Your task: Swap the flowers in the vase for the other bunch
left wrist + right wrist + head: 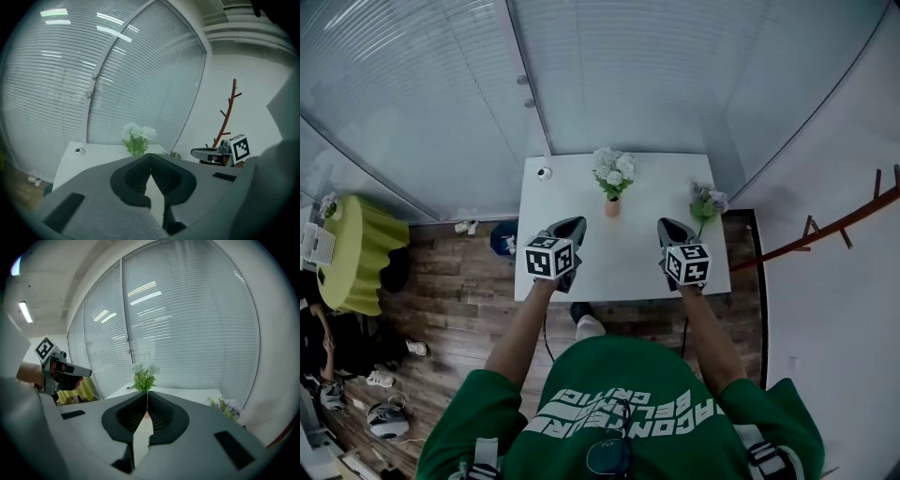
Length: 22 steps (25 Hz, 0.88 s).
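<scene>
White lettering (pixel 614 419) on green shirt (pixel 619 370) illegible; vase (pixel 612 208) holds white flowers (pixel 613 169)

You wear a green short-sleeved T-shirt (pixel 623 389) with white lettering. Your left hand-held gripper (pixel 575 225) and right hand-held gripper (pixel 666 226) are grey, with black-and-white marker cubes (pixel 548 258).

The left gripper (pixel 151 154) hides the vase (pixel 612 207) in its own view. A tiny round object (pixel 545 173) on the table (pixel 581 253) cannot be identified.
</scene>
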### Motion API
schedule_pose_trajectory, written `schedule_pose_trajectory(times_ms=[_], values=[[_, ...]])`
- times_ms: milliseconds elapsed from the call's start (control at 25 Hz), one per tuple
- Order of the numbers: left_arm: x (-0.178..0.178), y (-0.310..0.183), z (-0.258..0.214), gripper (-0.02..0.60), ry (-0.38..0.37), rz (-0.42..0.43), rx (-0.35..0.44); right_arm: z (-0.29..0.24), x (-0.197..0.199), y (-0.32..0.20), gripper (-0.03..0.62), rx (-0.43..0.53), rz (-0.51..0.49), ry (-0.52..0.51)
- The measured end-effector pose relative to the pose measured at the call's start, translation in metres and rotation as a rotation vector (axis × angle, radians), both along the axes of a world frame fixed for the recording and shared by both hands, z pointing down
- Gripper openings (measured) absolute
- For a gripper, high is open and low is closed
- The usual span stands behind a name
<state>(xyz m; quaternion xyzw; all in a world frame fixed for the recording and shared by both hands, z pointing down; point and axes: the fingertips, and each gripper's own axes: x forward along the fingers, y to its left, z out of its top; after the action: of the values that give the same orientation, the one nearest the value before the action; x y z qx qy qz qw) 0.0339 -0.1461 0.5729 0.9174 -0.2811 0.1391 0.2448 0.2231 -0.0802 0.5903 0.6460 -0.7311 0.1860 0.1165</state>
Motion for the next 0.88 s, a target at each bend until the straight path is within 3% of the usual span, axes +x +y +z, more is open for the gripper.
schedule_pose_trajectory(times_ms=[440, 880], values=[[0.028, 0.081, -0.001, 0.008, -0.017, -0.003, 0.018, -0.011, 0.026, 0.078, 0.014, 0.029, -0.022, 0.003], [0.023, 0.129, -0.004, 0.008, -0.022, -0.011, 0.039, -0.016, 0.028, 0.126, 0.014, 0.038, -0.016, 0.004]])
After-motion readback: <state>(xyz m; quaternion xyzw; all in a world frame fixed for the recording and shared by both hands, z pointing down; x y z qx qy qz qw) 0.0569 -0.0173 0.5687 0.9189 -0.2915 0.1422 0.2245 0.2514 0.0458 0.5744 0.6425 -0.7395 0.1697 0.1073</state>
